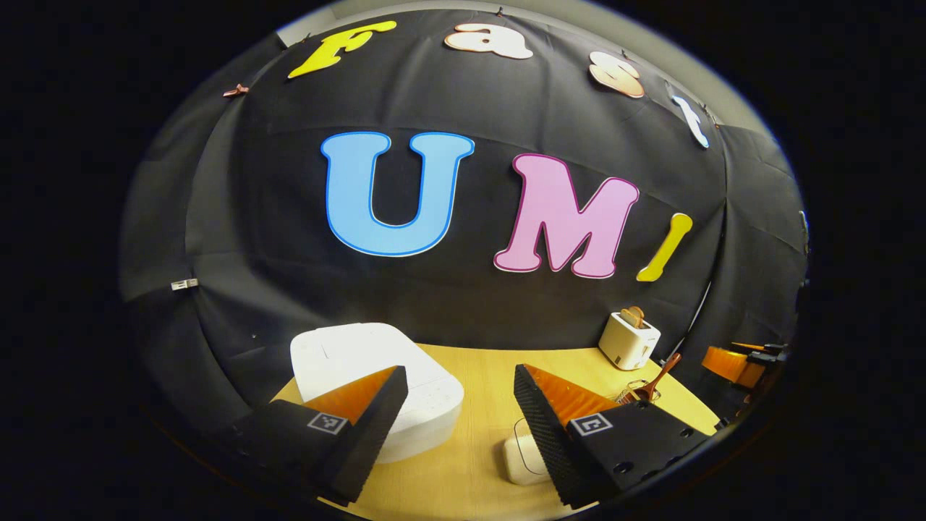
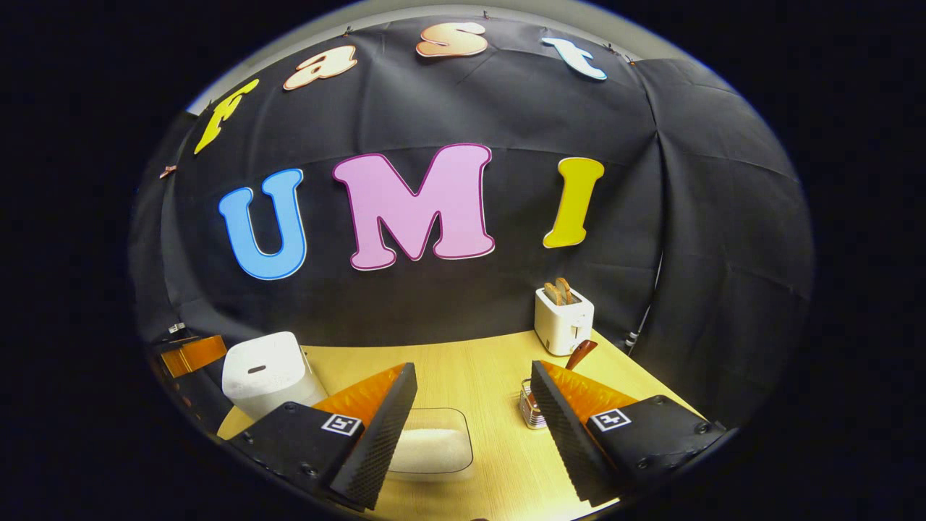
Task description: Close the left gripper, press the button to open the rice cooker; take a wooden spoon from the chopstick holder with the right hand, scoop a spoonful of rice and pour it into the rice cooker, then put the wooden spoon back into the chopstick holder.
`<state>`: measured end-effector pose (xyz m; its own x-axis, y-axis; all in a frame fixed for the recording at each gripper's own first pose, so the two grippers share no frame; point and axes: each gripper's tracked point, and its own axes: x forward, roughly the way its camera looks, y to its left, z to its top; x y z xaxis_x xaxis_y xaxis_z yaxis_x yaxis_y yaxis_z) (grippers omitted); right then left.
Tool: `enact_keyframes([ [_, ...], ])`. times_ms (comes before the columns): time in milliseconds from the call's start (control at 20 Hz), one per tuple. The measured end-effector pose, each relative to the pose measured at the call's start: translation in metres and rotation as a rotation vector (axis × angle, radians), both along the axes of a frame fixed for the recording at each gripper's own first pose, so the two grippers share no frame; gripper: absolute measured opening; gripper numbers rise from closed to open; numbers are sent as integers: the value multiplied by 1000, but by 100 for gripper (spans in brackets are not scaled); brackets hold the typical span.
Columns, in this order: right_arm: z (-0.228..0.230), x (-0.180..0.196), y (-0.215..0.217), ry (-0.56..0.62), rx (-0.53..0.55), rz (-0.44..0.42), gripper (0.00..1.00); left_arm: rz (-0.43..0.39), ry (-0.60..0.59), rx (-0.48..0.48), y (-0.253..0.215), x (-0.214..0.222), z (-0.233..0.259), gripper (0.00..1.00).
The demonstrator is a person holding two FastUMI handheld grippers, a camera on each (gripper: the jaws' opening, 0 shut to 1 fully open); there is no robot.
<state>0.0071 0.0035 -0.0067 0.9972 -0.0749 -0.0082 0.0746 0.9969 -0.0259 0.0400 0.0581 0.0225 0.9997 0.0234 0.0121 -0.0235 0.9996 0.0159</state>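
hovering above the pale wooden worktop (image 2: pixel 477 362), both left tongs (image 1: pixel 456 427) and right tongs (image 2: pixel 470 427) gape apart, gripping nothing. closed white rice cooker (image 1: pixel 383 369) sits far left; brown wooden spoon (image 2: pixel 581 354) stands in the wire chopstick holder (image 2: pixel 530 409) right, near the clear rice tub (image 2: pixel 434 449).

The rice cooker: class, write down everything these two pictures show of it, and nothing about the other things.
The rice cooker is a white, boxy appliance with rounded corners and a smooth, plastic-looking shell. Its lid is down, so it is closed. The right gripper view shows a small dark slot on one face; the left gripper view shows faint markings on the flat top. It stands upright on the wooden table, toward the table's left side near the black cloth wall. Neither gripper touches it; the left gripper hangs open above it.
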Motion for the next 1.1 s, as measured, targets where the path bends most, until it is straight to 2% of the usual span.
enact_keyframes([
  [50, -2, 1, -1, 5, 0, -5, 98, -1, -4, 1, 3, 3, 2, 96],
  [100, -3, 1, -1, 10, 2, -10, 98, -1, -9, 5, 7, 7, 6, 92],
  [150, -4, 1, -3, 14, 3, -16, 98, -1, -13, 10, 11, 10, 8, 96],
  [250, -6, 0, -7, 17, -1, -32, 98, -3, -19, 20, 19, 18, 15, 95],
  [350, -6, 0, -12, 19, -3, -51, 98, -4, -25, 27, 26, 26, 21, 91],
  [550, -9, -1, -21, 29, 0, -85, 98, -9, -27, 3, 43, 44, 29, 68],
  [650, -11, -2, -25, 33, -5, -101, 99, -7, -25, -16, 52, 54, 31, 50],
  [700, -13, -3, -27, 36, -8, -108, 99, -3, -17, -18, 56, 59, 32, 54],
  [750, -13, -3, -29, 39, -10, -115, 99, 8, -5, -14, 63, 67, 28, 42],
  [850, -15, -5, -31, 52, -12, -127, 98, 33, 25, -1, 76, 79, 21, 34],
  [900, -18, -7, -33, 57, -15, -133, 98, 51, 43, -2, 84, 85, 17, 16],
  [1000, -21, -10, -36, 66, -24, -147, 98, 68, 82, -22, 97, 97, 4, 5],
  [1100, -24, -15, -39, 77, -27, -160, 98, 35, 153, -50, 97, 108, -19, 5],
])
